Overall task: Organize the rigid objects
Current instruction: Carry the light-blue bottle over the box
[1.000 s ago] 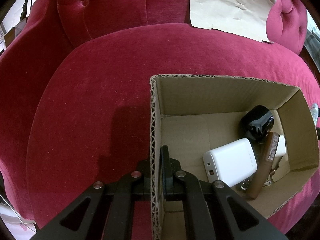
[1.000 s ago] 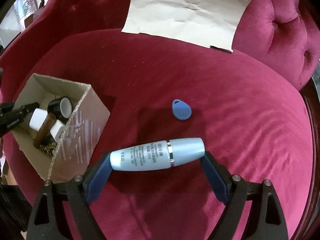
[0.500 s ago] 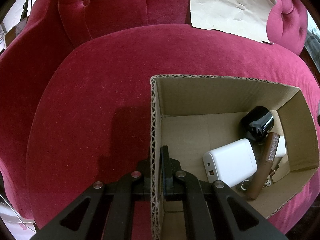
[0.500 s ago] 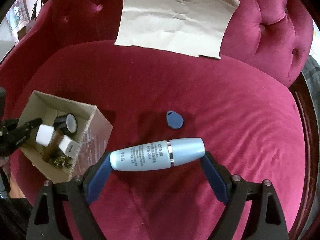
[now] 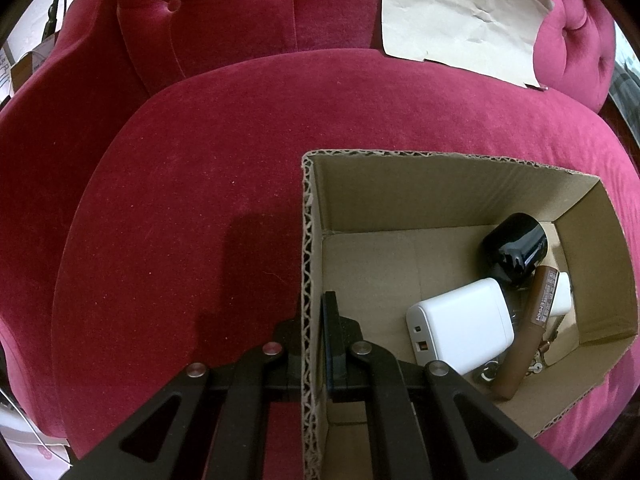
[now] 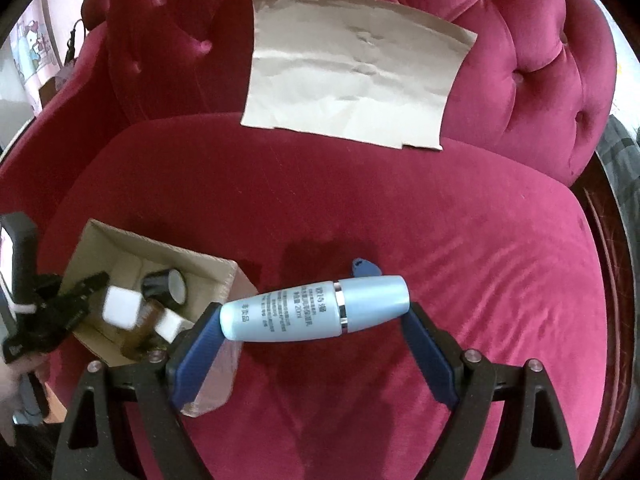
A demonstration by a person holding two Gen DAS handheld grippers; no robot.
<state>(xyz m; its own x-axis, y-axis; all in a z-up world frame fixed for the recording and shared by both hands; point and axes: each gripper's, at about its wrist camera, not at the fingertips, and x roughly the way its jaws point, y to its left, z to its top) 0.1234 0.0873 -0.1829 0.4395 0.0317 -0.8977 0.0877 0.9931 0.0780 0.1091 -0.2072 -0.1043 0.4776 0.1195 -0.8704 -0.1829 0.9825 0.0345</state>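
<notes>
Cardboard box sits steadied on the red armchair, its wall pinched by the closed left gripper, while the right gripper clamps a blue bottle endwise, likely for dropping inside.

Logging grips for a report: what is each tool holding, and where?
Left tool pinches the cardboard box by its side wall; right tool clamps the light-blue bottle end to end.

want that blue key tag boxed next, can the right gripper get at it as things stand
Probably not yet. The right gripper is shut end to end on the light blue bottle, which fills its jaws and hides most of the blue key tag on the red seat cushion.
</notes>
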